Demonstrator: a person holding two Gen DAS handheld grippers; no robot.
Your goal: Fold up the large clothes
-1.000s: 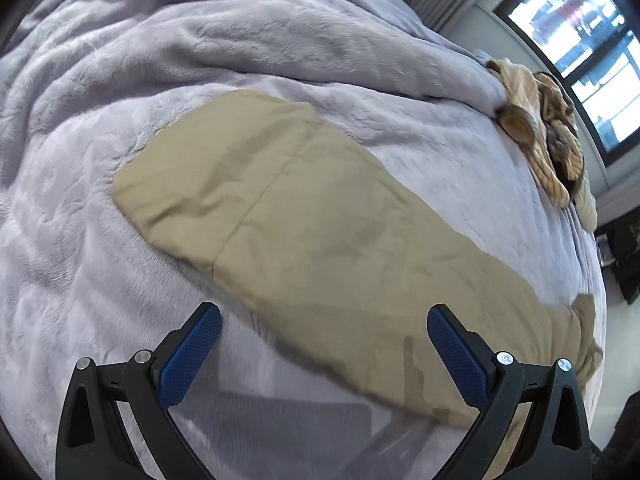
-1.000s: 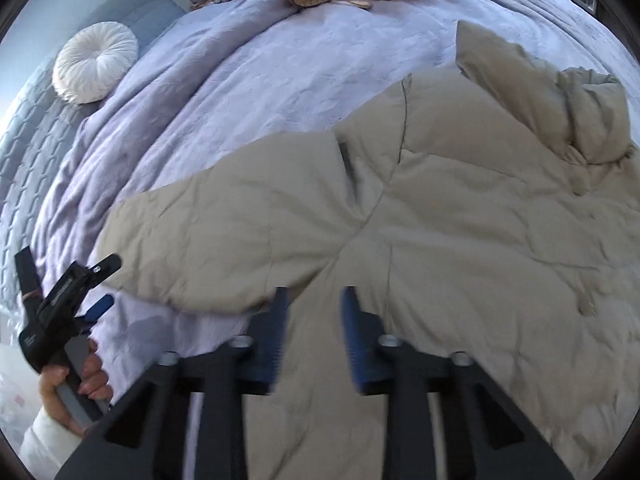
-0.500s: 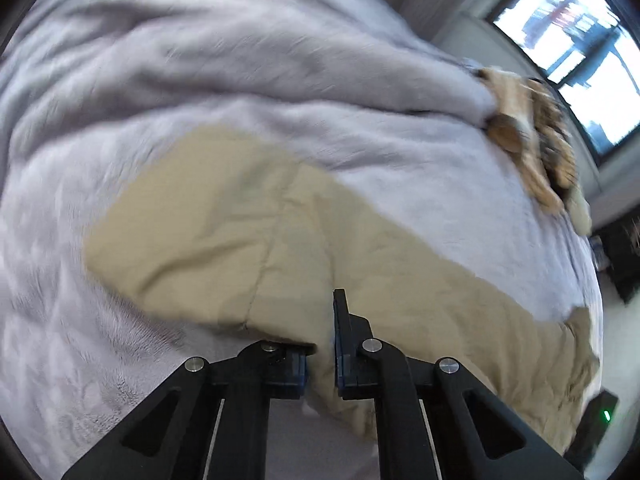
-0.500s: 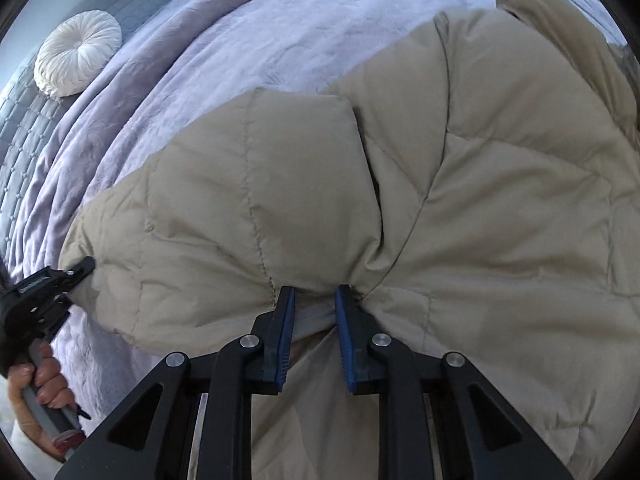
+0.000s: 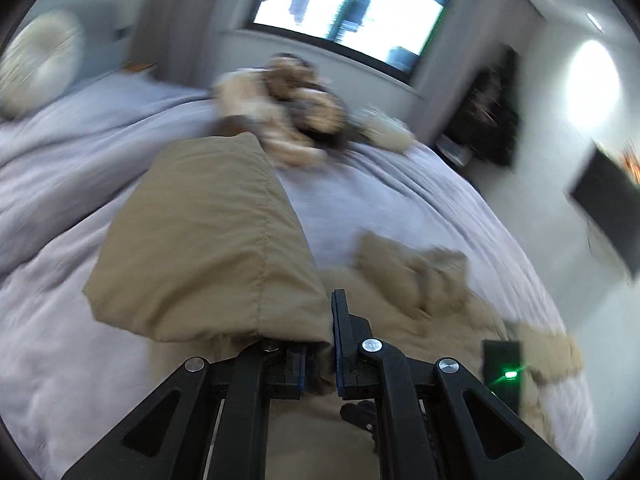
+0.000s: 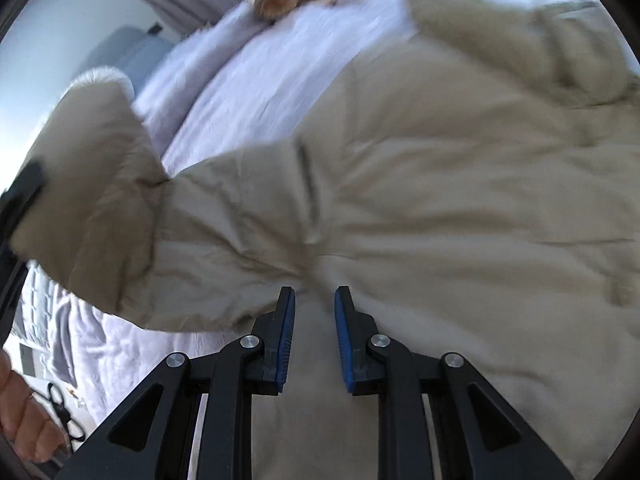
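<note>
A beige puffy jacket [image 6: 440,200] lies spread on a lavender bed blanket [image 5: 60,184]. My left gripper [image 5: 322,332] is shut on the cuff end of its sleeve [image 5: 208,240], which hangs lifted off the bed. The right wrist view shows that raised sleeve [image 6: 92,184] at the left, with the left gripper's black body [image 6: 20,192] behind it. My right gripper [image 6: 315,300] sits where sleeve meets body, jaws narrow, creases of padded fabric bunched between its pads. The hood [image 5: 420,276] lies crumpled further right. Both views are blurred by motion.
A pile of cream and brown clothes [image 5: 288,108] lies at the far side of the bed below a window [image 5: 352,4]. A round white cushion [image 5: 36,64] sits at the head end. Dark furniture [image 5: 488,116] stands past the bed's right edge. A hand [image 6: 20,420] shows low left.
My left gripper went from wide open above the flat sleeve to shut on it, then lifted it and swung round. My right gripper slid in to the sleeve's base.
</note>
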